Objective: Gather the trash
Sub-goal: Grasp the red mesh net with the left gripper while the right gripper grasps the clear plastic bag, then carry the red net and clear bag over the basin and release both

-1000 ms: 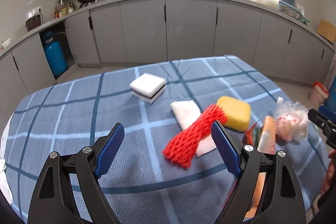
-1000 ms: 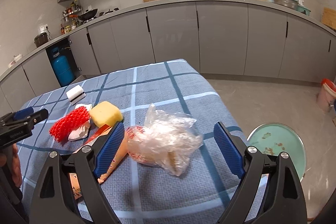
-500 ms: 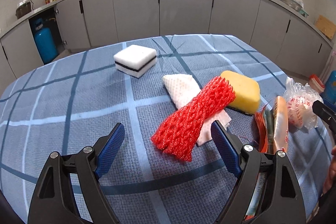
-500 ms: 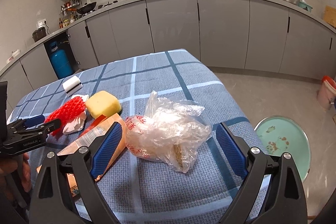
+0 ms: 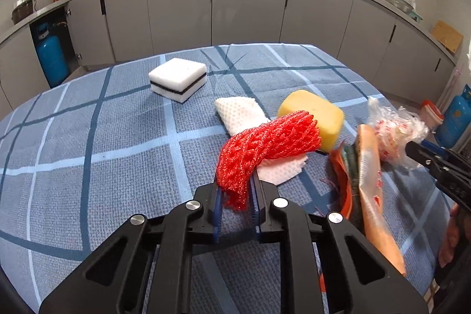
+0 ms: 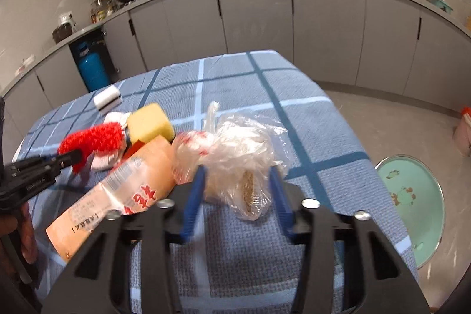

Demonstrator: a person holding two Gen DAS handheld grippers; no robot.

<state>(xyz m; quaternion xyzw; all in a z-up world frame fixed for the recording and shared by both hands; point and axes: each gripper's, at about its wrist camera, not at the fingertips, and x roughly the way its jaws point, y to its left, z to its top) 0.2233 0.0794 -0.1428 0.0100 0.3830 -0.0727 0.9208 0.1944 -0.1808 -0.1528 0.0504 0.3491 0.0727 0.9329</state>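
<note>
My left gripper [image 5: 235, 196] is shut on the near end of a red foam net [image 5: 265, 143], which lies over a white foam net [image 5: 244, 116] on the blue checked tablecloth [image 5: 103, 152]. My right gripper [image 6: 238, 175] has its fingers closed in on both sides of a crumpled clear plastic bag [image 6: 235, 146], with motion blur. The bag also shows in the left wrist view [image 5: 394, 128]. An orange snack wrapper [image 6: 117, 190] lies left of the bag. The red net also shows in the right wrist view [image 6: 94, 137], held by the left gripper [image 6: 73, 158].
A yellow sponge [image 5: 315, 114] and a white block sponge with a black stripe [image 5: 178, 78] sit on the cloth. A green bin lid [image 6: 412, 205] lies on the floor right of the table. Grey cabinets [image 5: 235, 5] run behind. A blue gas cylinder [image 5: 50, 58] stands at left.
Both grippers moved forward and closed: the left onto the red foam net, the right around the plastic bag. Earlier both were wide open.
</note>
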